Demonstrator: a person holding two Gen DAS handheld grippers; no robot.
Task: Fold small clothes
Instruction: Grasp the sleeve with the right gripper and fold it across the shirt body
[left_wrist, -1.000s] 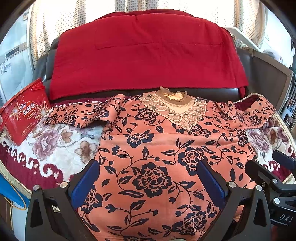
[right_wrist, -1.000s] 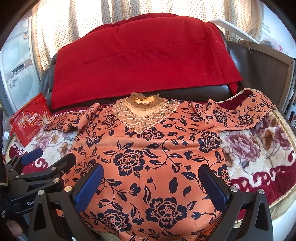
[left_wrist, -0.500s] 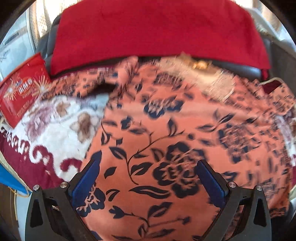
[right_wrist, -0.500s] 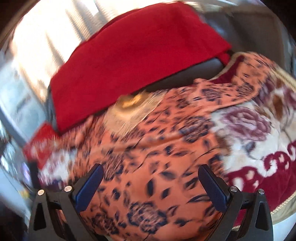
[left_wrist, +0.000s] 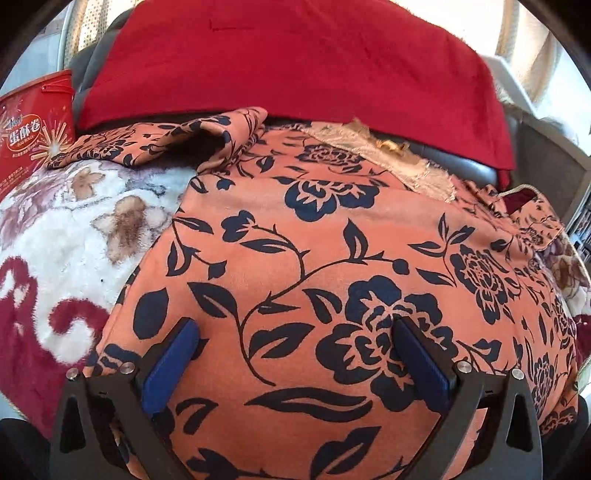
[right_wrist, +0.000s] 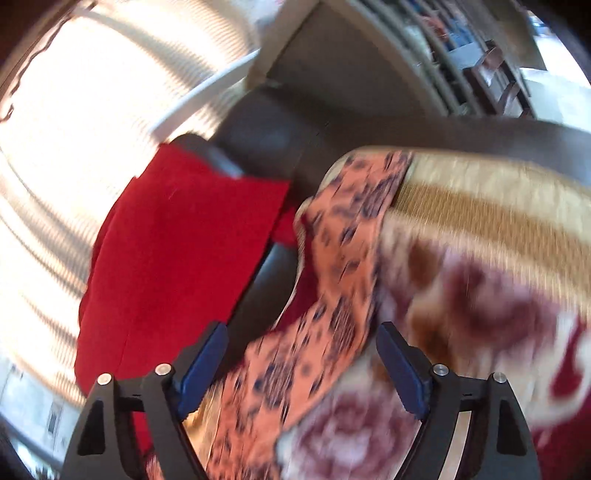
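An orange blouse with a dark navy flower print (left_wrist: 332, 258) lies flat, front up, on a plush floral blanket (left_wrist: 66, 236). Its lace collar (left_wrist: 417, 166) points away and its left sleeve (left_wrist: 155, 144) stretches left. My left gripper (left_wrist: 295, 354) is open and empty, low over the blouse body near its left side. In the blurred right wrist view, my right gripper (right_wrist: 303, 358) is open and empty, with the blouse's right sleeve (right_wrist: 340, 280) running between its blue pads (right_wrist: 400, 365).
A red blanket (left_wrist: 288, 59) drapes the dark sofa back behind the blouse; it also shows in the right wrist view (right_wrist: 177, 258). A red snack box (left_wrist: 33, 125) stands at the far left. The blanket's tan border (right_wrist: 498, 206) runs along the right edge.
Both grippers have moved forward and lower over the blouse. The right gripper swung far right, from over the body to over the right sleeve. Both stayed open.
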